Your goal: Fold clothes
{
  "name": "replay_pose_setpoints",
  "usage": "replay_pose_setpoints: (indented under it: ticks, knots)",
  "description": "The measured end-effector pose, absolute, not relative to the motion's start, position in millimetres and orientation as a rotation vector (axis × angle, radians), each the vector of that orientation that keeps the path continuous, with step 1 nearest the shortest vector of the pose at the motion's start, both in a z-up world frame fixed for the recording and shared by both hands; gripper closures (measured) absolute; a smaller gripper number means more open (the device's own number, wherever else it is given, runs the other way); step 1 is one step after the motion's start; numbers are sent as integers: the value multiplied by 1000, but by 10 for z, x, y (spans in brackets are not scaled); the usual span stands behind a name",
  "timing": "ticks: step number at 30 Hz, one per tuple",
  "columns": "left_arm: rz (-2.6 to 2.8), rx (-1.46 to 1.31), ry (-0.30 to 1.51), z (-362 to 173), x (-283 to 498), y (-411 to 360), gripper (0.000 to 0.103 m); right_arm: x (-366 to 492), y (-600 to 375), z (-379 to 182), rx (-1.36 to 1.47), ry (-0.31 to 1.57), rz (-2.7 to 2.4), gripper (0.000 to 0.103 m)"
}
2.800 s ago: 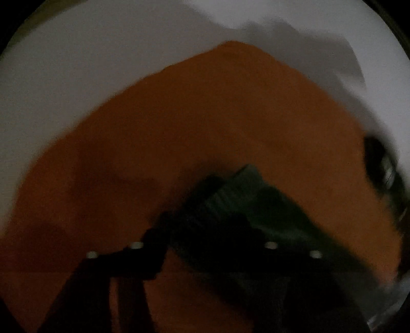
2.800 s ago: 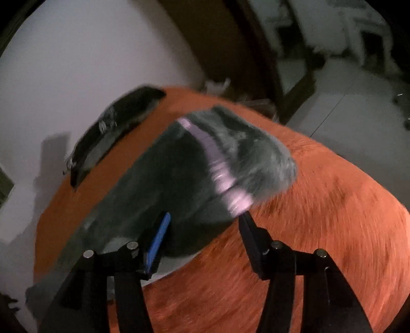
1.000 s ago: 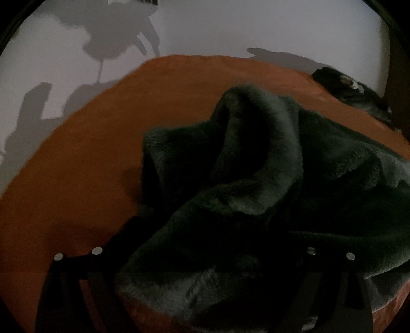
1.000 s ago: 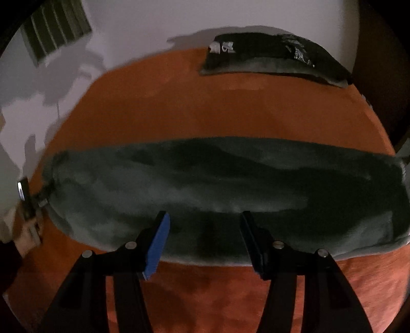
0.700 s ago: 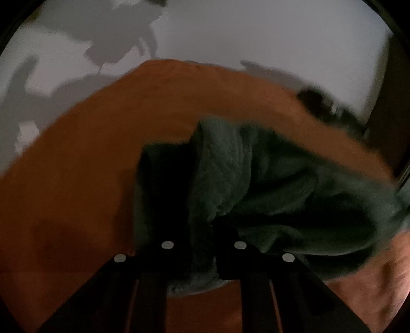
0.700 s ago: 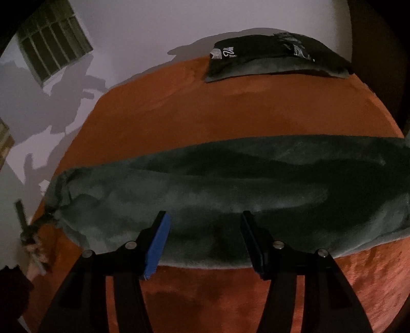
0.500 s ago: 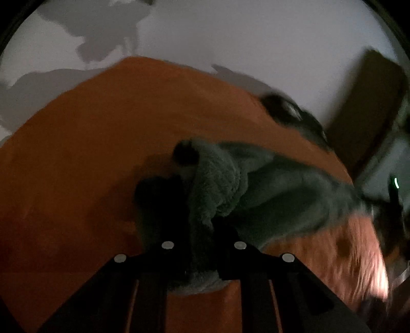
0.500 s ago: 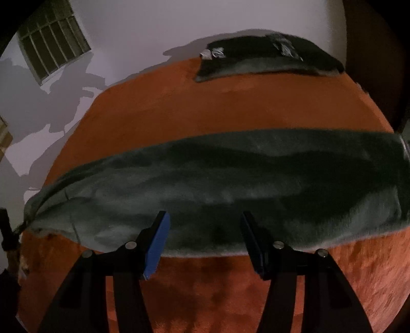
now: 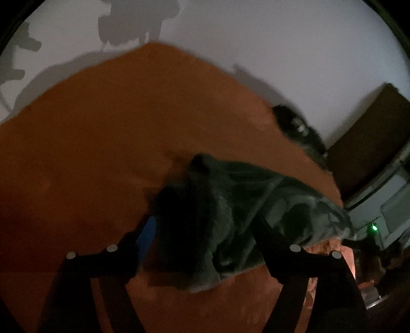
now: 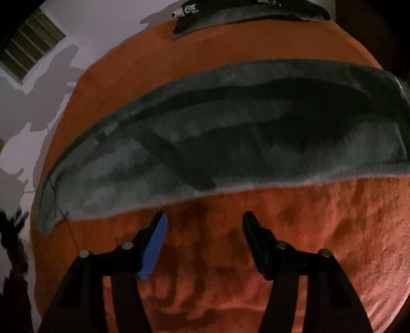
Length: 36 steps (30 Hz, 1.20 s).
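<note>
A long grey-green fleece garment (image 10: 230,128) lies stretched in a folded band across the orange cover (image 10: 256,256). In the left wrist view its bunched end (image 9: 230,210) sits between the fingers of my left gripper (image 9: 205,228). Those jaws are opening and stand wide, and the blue pad (image 9: 148,230) is clear of the cloth. My right gripper (image 10: 203,222) hovers over bare orange cover just short of the garment's near edge. Its jaws are opening slightly, with nothing between them.
A second dark folded garment (image 10: 243,15) lies at the far edge of the cover, and shows in the left wrist view as a dark folded garment (image 9: 294,125). White wall behind, with a louvred vent (image 10: 30,48). A brown panel (image 9: 371,135) and a green light (image 9: 374,227) are off the right side.
The left gripper closed on the garment's end, drew it along, then spread its jaws off it. The right gripper drew back from the garment's near edge, which now lies ahead of its fingertips.
</note>
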<state>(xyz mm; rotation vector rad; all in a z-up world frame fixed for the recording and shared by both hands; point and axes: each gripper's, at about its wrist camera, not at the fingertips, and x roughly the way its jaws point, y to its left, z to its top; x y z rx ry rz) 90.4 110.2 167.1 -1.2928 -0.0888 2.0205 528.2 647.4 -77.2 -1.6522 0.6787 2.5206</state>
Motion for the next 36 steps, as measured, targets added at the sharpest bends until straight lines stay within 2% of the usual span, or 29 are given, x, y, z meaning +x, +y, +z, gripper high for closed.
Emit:
replay_pose_setpoints:
  ticks: [4,6,7,8,12,14,16,20,27,29,31,33,35,36]
  knots:
    - [1981,-1333,183,1352,1024,1784,25,5330,6340,-801,-1698,599,2592,40]
    - [2016,-1276,289,1248,1134,2060,30,5329,6239,-779,-1693,598,2639,40]
    - [2047,-1248,283,1236,1155,2128,66,5319,6182,-767,-1687,599,2658,40]
    - [2068,-1226,235,1261,1157,2180,88,5322,6131,-768,-1686,605,2670,40]
    - [2158,-1098,-65,1814,1212,2054,88,5255,5927,-708,-1797,539,2700,40]
    - [2094,-1041,-277,2110,1281,1866,88,5322,5898,-564,-1755,461,2771,40]
    - [2024,-1016,-291,2233,1400,1800,88,5429,5894,-479,-1692,421,2835,40]
    - [1988,-1170,-95,1866,1672,1896,87,5619,6004,-580,-1642,486,2843,38]
    - [2001,-1198,140,1190,2694,1868,79,5620,6210,-895,-1699,792,2677,38]
    - [2018,-1216,212,1105,2912,1918,76,5593,6202,-840,-1696,756,2705,38]
    - [1976,-1230,203,1141,3038,1948,74,5540,6164,-747,-1686,678,2752,38]
    - [1919,-1236,191,1236,3052,1922,67,5491,6114,-716,-1674,622,2790,38]
    - [1881,-1239,214,1347,3070,1963,49,5444,6092,-739,-1621,593,2781,38]
    - [1875,-1239,231,1392,3059,1984,45,5388,6106,-775,-1639,630,2769,38]
